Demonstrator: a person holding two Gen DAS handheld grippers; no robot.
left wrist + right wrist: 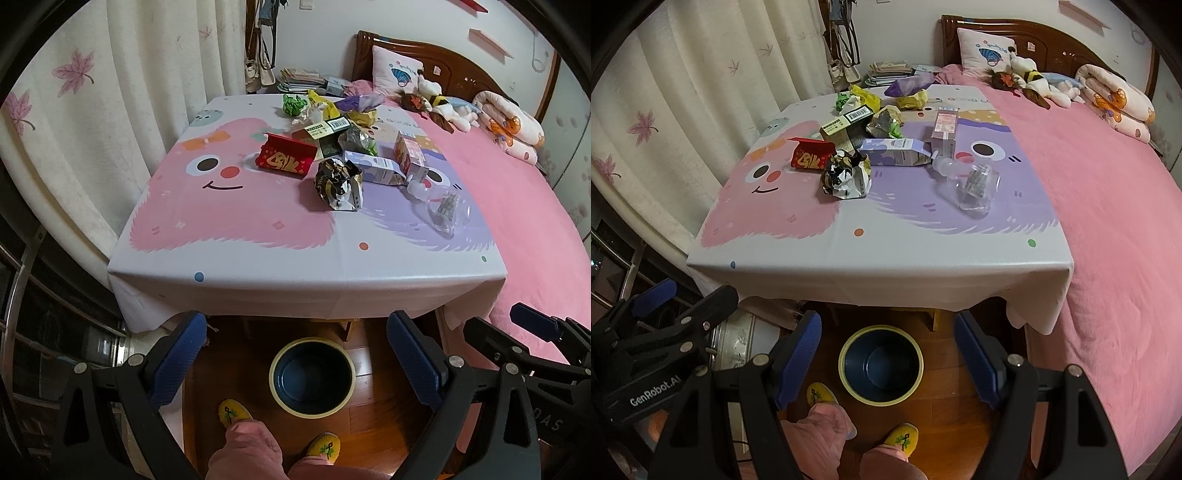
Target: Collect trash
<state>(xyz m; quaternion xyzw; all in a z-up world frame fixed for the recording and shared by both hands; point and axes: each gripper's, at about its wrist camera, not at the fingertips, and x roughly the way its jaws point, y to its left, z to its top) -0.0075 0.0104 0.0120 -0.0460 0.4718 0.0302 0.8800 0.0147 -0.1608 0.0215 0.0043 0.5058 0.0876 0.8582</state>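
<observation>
Trash lies on a table with a cartoon cloth [258, 258] [886, 254]: a crumpled black-and-gold wrapper [338, 184] [846, 177], a red box [286, 157] [810, 153], a purple-white carton [376, 168] [895, 153], a clear plastic bottle [439, 203] [975, 184], a green paper ball [293, 104] and more wrappers behind. A dark blue bin with a yellow rim [312, 374] [881, 363] stands on the floor below the table's front edge. My left gripper [297, 332] and right gripper [886, 328] are both open and empty, held above the bin, short of the table.
A bed with a pink cover [517, 221] [1108, 203] runs along the right of the table, with plush toys and a pillow at its head. A curtain [92, 129] hangs on the left. The person's feet in yellow slippers [232, 410] stand by the bin on the wooden floor.
</observation>
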